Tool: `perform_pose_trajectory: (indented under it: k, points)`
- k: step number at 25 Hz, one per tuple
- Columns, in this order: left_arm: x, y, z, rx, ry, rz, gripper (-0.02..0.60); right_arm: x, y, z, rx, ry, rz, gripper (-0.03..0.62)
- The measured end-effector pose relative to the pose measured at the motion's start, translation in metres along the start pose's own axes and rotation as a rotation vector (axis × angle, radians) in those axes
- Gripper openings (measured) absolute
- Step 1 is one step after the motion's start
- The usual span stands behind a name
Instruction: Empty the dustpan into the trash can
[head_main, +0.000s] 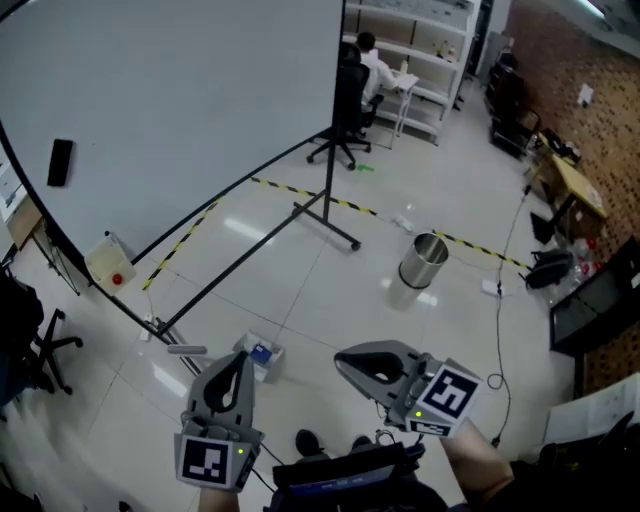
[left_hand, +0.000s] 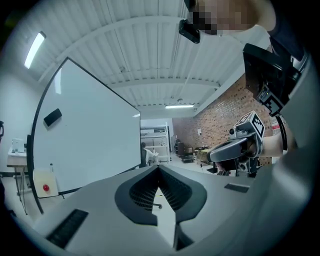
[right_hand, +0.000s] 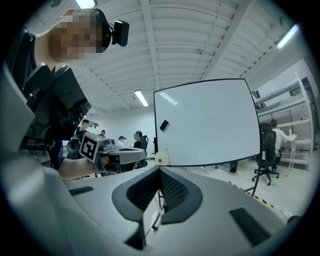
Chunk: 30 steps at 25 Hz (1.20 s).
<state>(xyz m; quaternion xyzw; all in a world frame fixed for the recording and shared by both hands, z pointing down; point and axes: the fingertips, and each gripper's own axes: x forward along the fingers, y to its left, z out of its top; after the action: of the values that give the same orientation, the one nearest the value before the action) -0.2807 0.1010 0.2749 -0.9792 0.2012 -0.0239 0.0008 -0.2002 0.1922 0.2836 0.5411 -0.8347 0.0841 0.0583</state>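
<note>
**Fingers closed and empty on both sides, trash can out on the floor**

Left gripper: fingers were pressed together tip to tip with nothing between them. Right gripper: same, fingers met at the tips and held nothing. Each gripper view had the other gripper alongside, so the two were held side by side. In the head view both sat low in frame, marker cubes toward the person.

The trash can was a round metal one, standing upright on the floor ahead of the right gripper and well apart from it. It was just beside the yellow-black tape line.

A small box lay on the floor near the left gripper's tips. A big whiteboard on a black stand filled the left side, with a white box with a red button at its lower edge. A person sat on an office chair at the far shelves. A brick wall ran down the right.
</note>
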Motion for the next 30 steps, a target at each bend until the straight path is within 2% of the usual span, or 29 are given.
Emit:
perform_pose_trajectory:
  k: [3, 5, 10, 14, 18, 23, 28, 30]
  points:
    - [0.005, 0.014, -0.002, 0.008, 0.008, 0.006, 0.000, 0.017, -0.011, 0.006, 0.008, -0.016, -0.012, 0.012]
    - [0.005, 0.023, -0.003, 0.015, 0.023, 0.021, 0.000, 0.026, -0.014, 0.008, 0.017, -0.018, 0.012, 0.012]
    - [0.008, 0.047, 0.000, 0.037, 0.046, 0.134, 0.000, 0.050, -0.033, 0.012, 0.009, -0.022, 0.116, 0.012]
    - [0.028, 0.059, -0.001, 0.038, 0.074, 0.220, 0.000, 0.067, -0.067, 0.012, 0.045, -0.030, 0.193, 0.012]
    - [0.030, 0.084, 0.008, 0.051, 0.078, 0.382, 0.000, 0.099, -0.090, 0.020, 0.040, -0.043, 0.347, 0.012]
    - [0.023, 0.109, 0.025, 0.138, 0.058, 0.541, 0.000, 0.133, -0.106, 0.028, 0.047, -0.050, 0.499, 0.012]
    - [-0.001, 0.129, 0.025, 0.125, 0.112, 0.716, 0.000, 0.159, -0.110, 0.023, 0.012, -0.028, 0.644, 0.012]
    - [-0.008, 0.132, 0.024, 0.130, 0.133, 0.771, 0.000, 0.167, -0.107, 0.031, 0.025, -0.042, 0.677, 0.012]
